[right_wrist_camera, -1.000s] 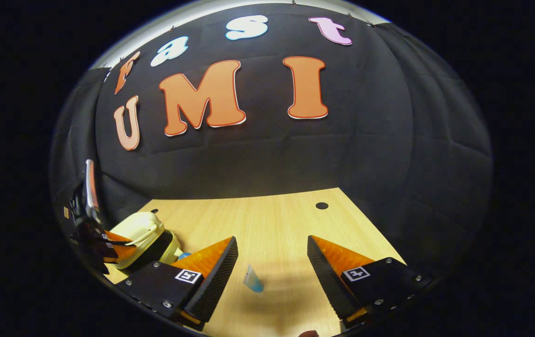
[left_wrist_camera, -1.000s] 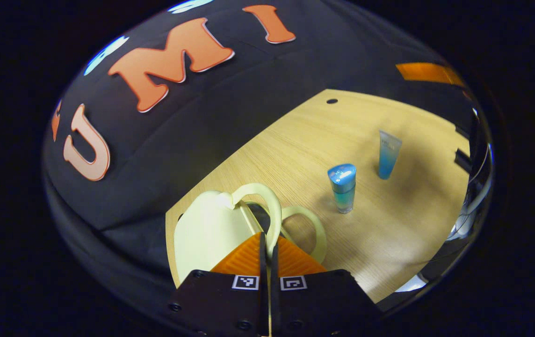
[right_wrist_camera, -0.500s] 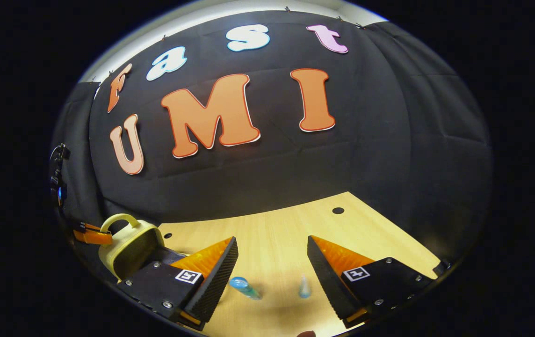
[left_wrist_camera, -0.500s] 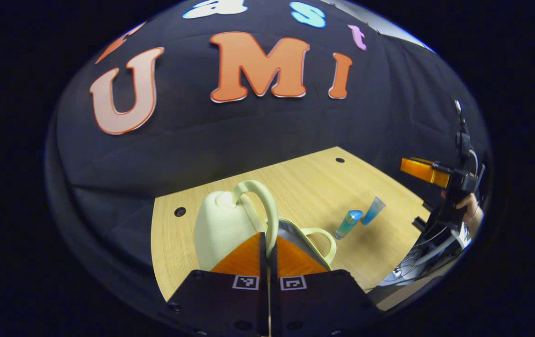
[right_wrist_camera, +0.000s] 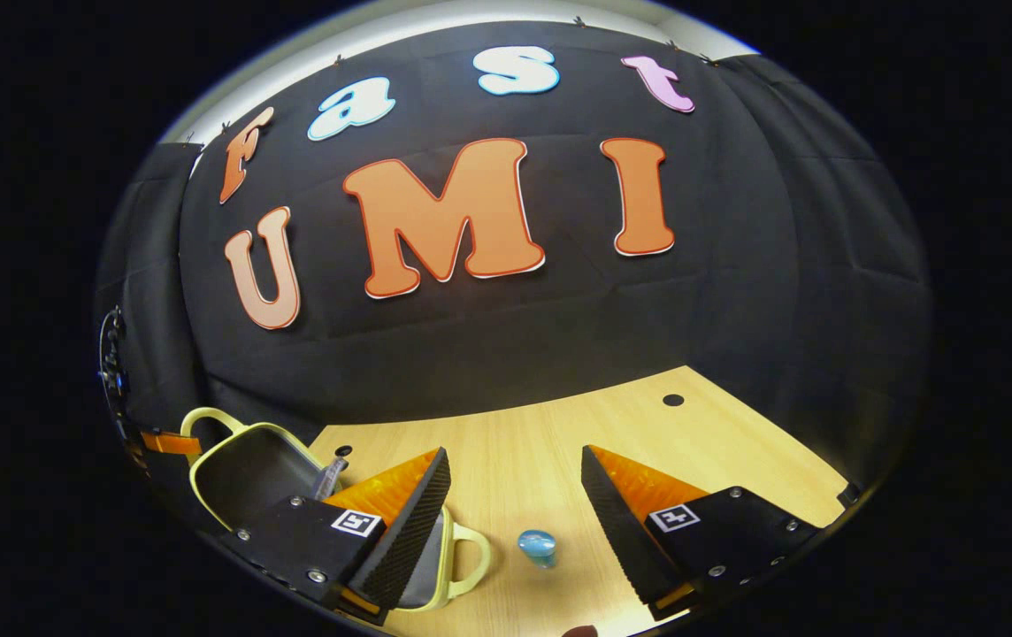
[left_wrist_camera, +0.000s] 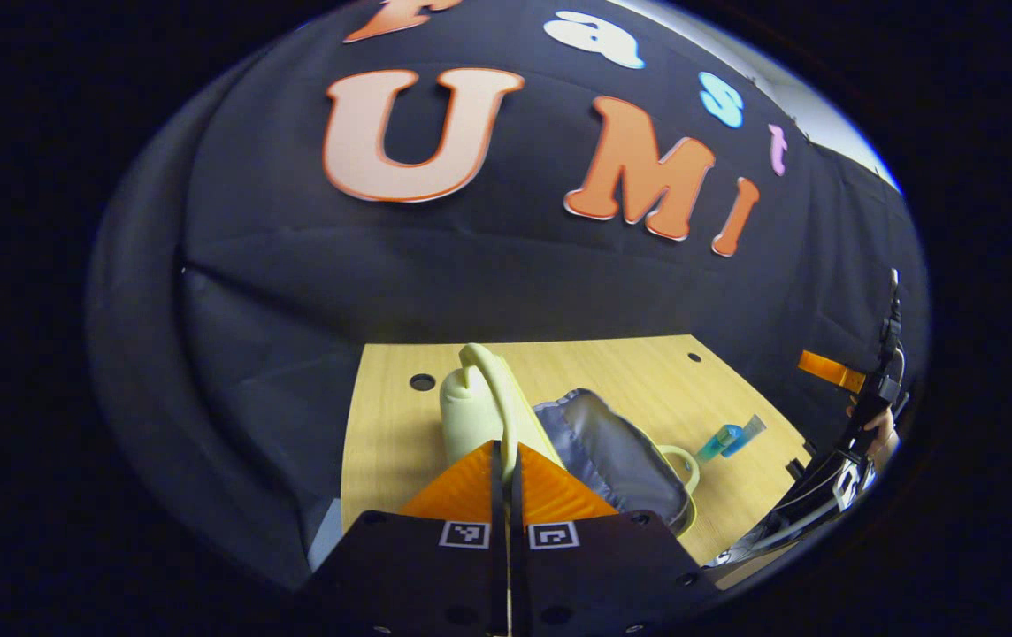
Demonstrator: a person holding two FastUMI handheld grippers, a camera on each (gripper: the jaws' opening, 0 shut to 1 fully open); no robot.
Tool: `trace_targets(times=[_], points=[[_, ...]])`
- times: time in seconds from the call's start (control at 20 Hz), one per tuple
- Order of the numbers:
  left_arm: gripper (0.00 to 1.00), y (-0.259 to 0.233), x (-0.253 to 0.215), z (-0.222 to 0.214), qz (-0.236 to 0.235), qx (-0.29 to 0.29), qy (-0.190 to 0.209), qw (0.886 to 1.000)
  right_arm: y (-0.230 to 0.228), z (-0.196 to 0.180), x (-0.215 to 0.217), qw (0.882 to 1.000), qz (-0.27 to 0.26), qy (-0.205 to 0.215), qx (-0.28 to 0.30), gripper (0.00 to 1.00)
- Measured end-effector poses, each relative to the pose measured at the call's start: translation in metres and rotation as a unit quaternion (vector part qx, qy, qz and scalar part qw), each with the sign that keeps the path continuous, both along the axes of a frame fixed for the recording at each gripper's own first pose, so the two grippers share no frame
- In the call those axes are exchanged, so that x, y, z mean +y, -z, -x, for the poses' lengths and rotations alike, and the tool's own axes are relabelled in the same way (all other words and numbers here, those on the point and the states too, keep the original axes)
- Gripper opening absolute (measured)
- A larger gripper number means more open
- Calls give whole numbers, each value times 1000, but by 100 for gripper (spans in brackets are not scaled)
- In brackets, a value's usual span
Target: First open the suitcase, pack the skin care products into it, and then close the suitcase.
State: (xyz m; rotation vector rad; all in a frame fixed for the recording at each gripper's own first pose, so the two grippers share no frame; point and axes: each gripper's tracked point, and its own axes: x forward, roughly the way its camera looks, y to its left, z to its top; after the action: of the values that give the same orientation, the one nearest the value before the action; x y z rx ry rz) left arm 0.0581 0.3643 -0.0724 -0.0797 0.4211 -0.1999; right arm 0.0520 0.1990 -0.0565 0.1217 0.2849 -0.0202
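A small pale yellow suitcase [left_wrist_camera: 471, 416] lies open on the wooden table [left_wrist_camera: 577, 372]. My left gripper [left_wrist_camera: 506, 447] is shut on the lid's looped handle [left_wrist_camera: 490, 376] and holds the lid up. The grey-lined lower half [left_wrist_camera: 612, 451] lies flat with its own handle [left_wrist_camera: 681, 462] pointing right. Past it, a blue bottle [left_wrist_camera: 720, 440] and a blue tube [left_wrist_camera: 749, 427] stand on the table. In the right gripper view the open suitcase [right_wrist_camera: 241, 469] is at the left, and my right gripper [right_wrist_camera: 515, 469] is open above the blue-capped bottle [right_wrist_camera: 539, 546].
The booth's black cloth wall closes off the back of the table. Round cable holes [left_wrist_camera: 422, 382] [right_wrist_camera: 673, 400] sit near the table's rear edge. A hand [left_wrist_camera: 882, 433] holds the right gripper's body [left_wrist_camera: 829, 370] at the far right of the left gripper view.
The left gripper has swung the lid up and back by its handle, baring the grey lining. The right gripper has shifted, so the blue-capped bottle now lies between its open fingers.
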Motion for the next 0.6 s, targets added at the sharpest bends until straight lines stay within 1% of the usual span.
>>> trace_targets(times=[0.1,0.15,0.2,0.3,0.4,0.6], points=[[2,19,35,2,30,4,-22,999,0,-2,10,1000,11,-8,1,94],[2,29,48,2,53,0,-32,998,0,-3,14,1000,13,-13,2,94],[1,37,59,5,78,2,-41,996,1,-2,19,1000,9,-19,4,95],[1,60,80,8,111,4,-58,992,7,-2,24,1000,-3,-23,12,94],[1,82,91,10,130,13,-71,989,13,-1,24,999,-7,-19,26,94],[1,137,117,6,148,47,-101,983,20,4,32,999,-6,-25,39,95]])
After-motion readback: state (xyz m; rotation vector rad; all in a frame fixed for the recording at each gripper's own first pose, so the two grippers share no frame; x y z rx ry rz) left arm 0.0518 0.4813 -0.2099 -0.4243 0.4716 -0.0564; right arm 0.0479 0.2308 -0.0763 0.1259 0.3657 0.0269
